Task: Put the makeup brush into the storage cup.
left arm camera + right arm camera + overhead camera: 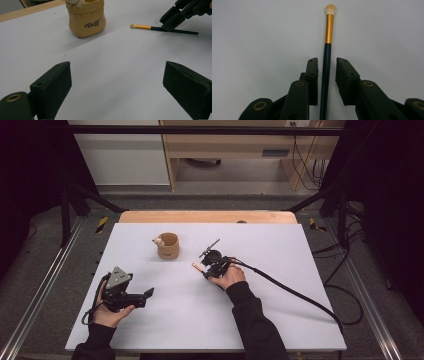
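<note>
While the right gripper (326, 82) sits low over the white counter (280, 320), its two black jaws stand on either side of the dark handle of a slim makeup brush with a gold metal ferrule and a small pale rounded tip (327, 50), with a narrow gap showing on each side, so they are slightly spread around the handle and not yet pinching it. From the high view the brush (198, 266) lies flat near the middle of the counter, just right of and a little nearer than a tan, soft-looking pouch-shaped cup with dark lettering (86, 18), which has something pale poking out of its top. To the near left, the left gripper (117, 87) hovers with its jaws spread wide and nothing between them, well apart from both the cup and the brush. Judging by its build, the brush should be very light and stiff, with a smooth, thin handle that could roll or slip sideways when squeezed; the dark handle just behind the ferrule looks the soundest place to hold, leaving the soft tip untouched
</note>
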